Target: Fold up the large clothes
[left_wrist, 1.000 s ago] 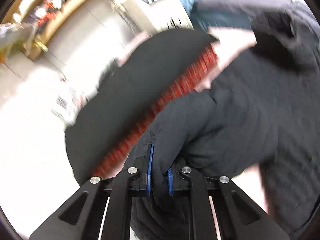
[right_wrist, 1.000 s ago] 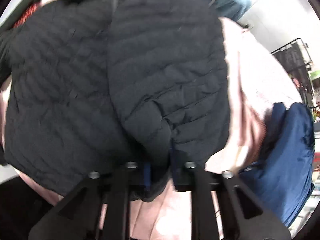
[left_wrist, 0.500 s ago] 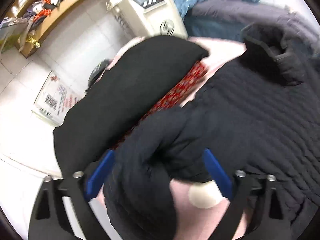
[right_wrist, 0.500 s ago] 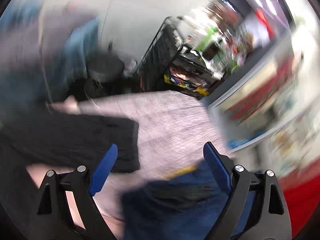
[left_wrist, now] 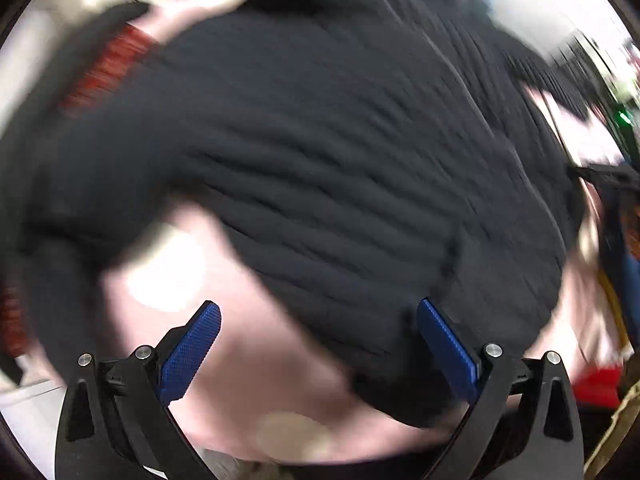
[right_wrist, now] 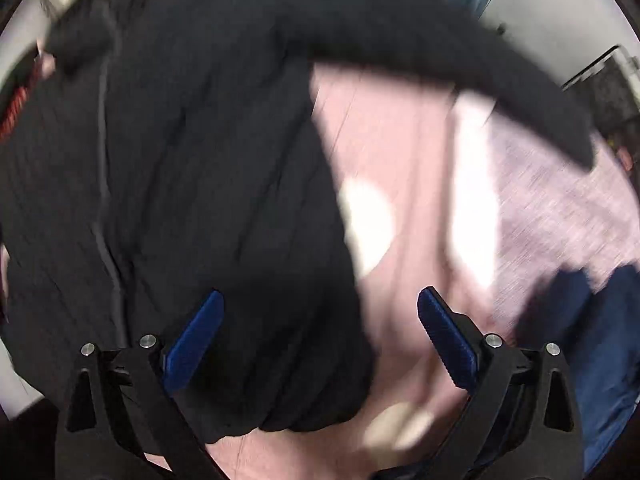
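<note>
A black quilted jacket [left_wrist: 320, 152] lies spread on a pink cloth [left_wrist: 256, 360] with white dots. My left gripper [left_wrist: 318, 312] hangs open above the jacket's near hem, its blue pads wide apart and touching nothing. In the right wrist view the same jacket [right_wrist: 180, 180] fills the left half, one sleeve [right_wrist: 460, 56] stretched out to the right. My right gripper [right_wrist: 320, 300] points down over the jacket's lower corner; its jaws are still opening, and the pads press on nothing. Both views are motion-blurred.
A red-patterned garment [left_wrist: 104, 72] peeks out under black cloth at the upper left. A dark blue garment [right_wrist: 592, 352] lies at the right beside a pale purple one [right_wrist: 560, 208]. Shop fittings show at the far right edge.
Both grippers held jacket folds a second ago and have let go, jaws now wide. Both have swung to look down on the jacket lying flat; the right one looked out across the room between.
</note>
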Motion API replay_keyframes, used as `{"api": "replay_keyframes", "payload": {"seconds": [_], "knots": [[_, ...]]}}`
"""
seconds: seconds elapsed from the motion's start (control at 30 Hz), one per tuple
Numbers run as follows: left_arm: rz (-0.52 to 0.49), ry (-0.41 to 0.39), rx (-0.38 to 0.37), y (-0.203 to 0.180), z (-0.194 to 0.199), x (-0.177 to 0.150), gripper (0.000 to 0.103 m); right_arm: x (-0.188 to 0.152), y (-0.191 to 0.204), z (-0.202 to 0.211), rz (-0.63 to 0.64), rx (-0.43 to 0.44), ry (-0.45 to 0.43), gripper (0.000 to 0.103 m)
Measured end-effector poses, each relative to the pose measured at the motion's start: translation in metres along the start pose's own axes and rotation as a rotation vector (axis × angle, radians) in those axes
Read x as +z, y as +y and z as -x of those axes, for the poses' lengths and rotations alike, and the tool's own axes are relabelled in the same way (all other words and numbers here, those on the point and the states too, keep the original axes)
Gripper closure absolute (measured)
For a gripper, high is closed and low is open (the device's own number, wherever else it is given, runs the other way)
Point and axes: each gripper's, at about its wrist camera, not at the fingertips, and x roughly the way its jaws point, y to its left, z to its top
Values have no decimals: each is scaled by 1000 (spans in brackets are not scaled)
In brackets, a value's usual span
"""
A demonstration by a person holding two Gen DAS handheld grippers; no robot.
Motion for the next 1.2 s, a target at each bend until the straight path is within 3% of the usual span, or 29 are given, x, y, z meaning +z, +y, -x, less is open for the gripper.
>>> {"api": "replay_keyframes", "payload": {"seconds": [0.03, 0.1, 0.2, 0.23, 0.3, 0.4, 0.43, 0.53, 0.7, 0.8, 0.83, 0.93, 0.97, 1.0, 1.03, 1.1, 1.13, 1.17, 1.2], "knots": [[-22, 32, -42, -11, -12, -4, 7, -8, -2, -11, -25, 32, 33, 8], [-46, 61, -90, -26, -24, -7, 7, -19, -8, -29, -82, 109, 100, 24], [-100, 38, -81, -49, -28, -6, 12, -28, -12, -29, -105, 161, 103, 63], [-108, 26, -73, -52, -26, -4, 27, -29, -9, -23, -95, 198, 97, 79], [-72, 3, -24, -48, -22, 3, 50, -32, -4, -9, -91, 226, 72, 87], [-2, -30, -50, -34, -6, 12, 72, -37, -2, 24, -83, 283, 15, 91], [9, -48, -60, -29, 4, 13, 75, -40, -2, 37, -83, 308, -4, 92], [-5, -102, -82, -19, 35, 7, 79, -52, -4, 70, -96, 389, -29, 93], [-133, -82, 42, -7, 61, -20, 81, -85, 18, 94, -37, 442, 51, 93], [-175, -15, 126, 10, 47, -48, 79, -107, 42, 79, 50, 408, 132, 93], [-180, 11, 164, 16, 34, -58, 74, -116, 53, 67, 94, 369, 155, 93], [-64, 58, 158, 35, 10, -70, 65, -129, 74, 22, 147, 249, 225, 90], [-17, 48, 145, 40, 10, -74, 63, -129, 76, 13, 153, 213, 240, 87], [17, 36, 148, 43, 11, -73, 54, -126, 79, 8, 162, 187, 246, 84], [43, 24, 170, 46, 13, -72, 37, -123, 81, 5, 164, 163, 253, 77], [60, -21, 225, 54, 24, -71, 22, -115, 77, 9, 162, 132, 250, 61], [67, -53, 240, 57, 31, -70, 20, -111, 74, 14, 161, 116, 241, 36], [86, -84, 255, 66, 42, -71, 17, -108, 68, 19, 157, 109, 229, 25], [107, -106, 272, 75, 50, -71, 13, -104, 67, 26, 151, 115, 215, 25]]}}
